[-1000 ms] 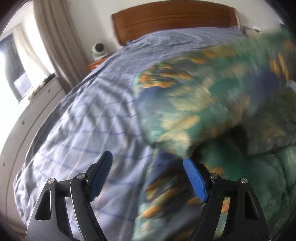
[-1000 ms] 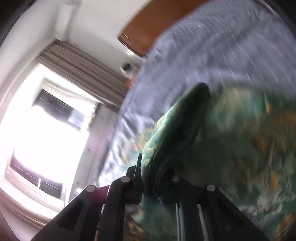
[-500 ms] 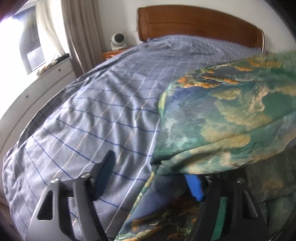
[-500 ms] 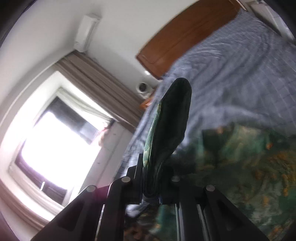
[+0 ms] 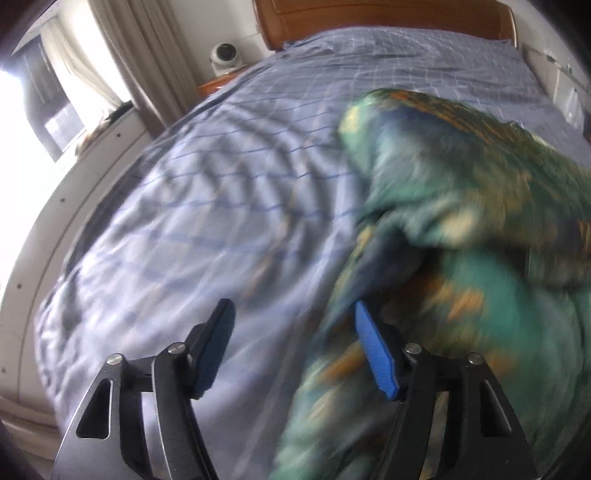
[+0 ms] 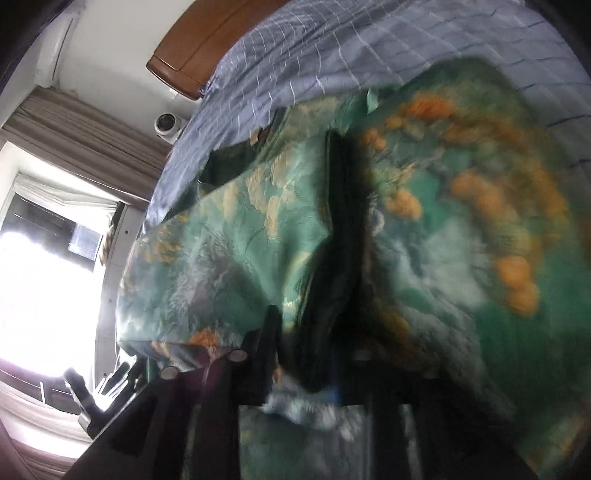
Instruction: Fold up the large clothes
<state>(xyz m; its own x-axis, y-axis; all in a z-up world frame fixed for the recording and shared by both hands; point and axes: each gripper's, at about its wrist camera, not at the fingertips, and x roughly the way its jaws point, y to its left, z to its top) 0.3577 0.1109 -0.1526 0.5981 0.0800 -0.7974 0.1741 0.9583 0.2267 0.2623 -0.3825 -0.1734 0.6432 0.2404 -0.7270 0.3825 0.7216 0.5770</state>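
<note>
A large green garment with orange and cream print (image 5: pixel 461 192) lies bunched on the right of the bed in the left wrist view. My left gripper (image 5: pixel 293 325) is open with blue pads, just above the bedsheet; its right finger (image 5: pixel 373 350) touches the garment's edge. In the right wrist view the garment (image 6: pixel 461 221) spreads across the frame. My right gripper (image 6: pixel 314 332) is shut on a dark fold of the garment (image 6: pixel 343 229) that rises from between the fingers. The view is blurred.
The bed has a blue-grey checked sheet (image 5: pixel 221 184) and a wooden headboard (image 5: pixel 388 14). A white camera (image 5: pixel 225 55) sits on a nightstand at the bed's far left. Curtains (image 5: pixel 147 55) and a bright window (image 6: pixel 37 277) lie to the left.
My right gripper has swung down over the bed with the fold in it, and the garment now spreads below it. In the left view the lifted cloth has dropped to the right, uncovering the right finger.
</note>
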